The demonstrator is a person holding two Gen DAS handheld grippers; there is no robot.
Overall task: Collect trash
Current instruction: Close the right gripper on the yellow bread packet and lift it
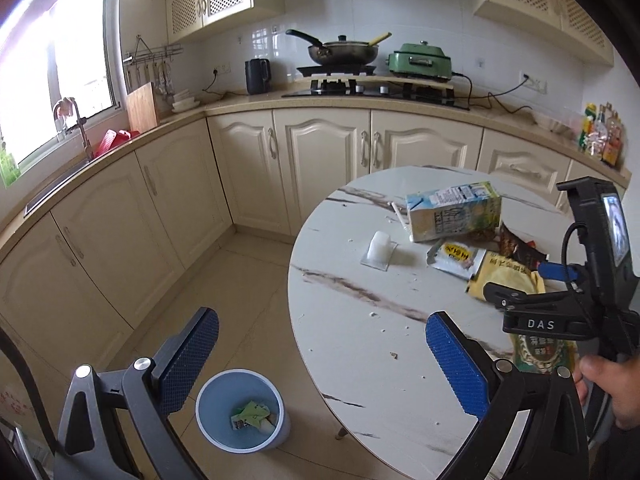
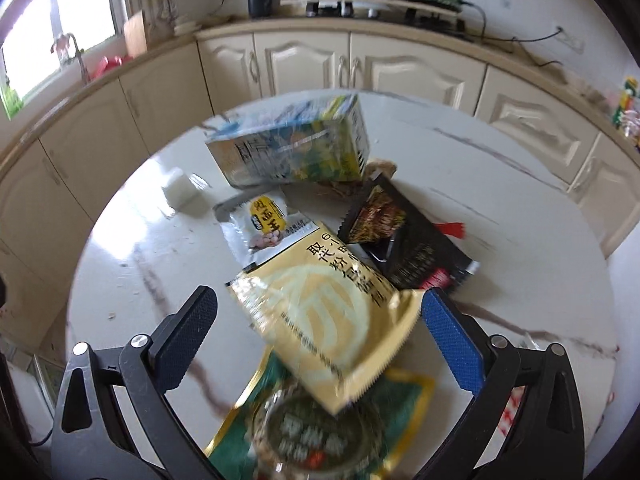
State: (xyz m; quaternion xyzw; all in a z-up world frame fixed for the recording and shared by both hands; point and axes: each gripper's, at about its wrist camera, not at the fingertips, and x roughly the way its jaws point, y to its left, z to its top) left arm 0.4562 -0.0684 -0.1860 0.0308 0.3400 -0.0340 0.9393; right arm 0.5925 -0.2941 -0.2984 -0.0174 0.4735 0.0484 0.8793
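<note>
My left gripper is open and empty, held over the table edge and above a light blue bin on the floor that holds a few scraps. On the round marble table lie a drink carton, a small white snack packet, a black packet, a yellow packet and a green packet. My right gripper is open, its fingers on either side of the yellow packet, which rests on the green packet. The carton lies beyond.
A white plastic blister and crumbs lie on the table's left half. Cream kitchen cabinets curve around behind, with a stove and wok on the counter. Tiled floor lies between table and cabinets. A hand holds the right tool.
</note>
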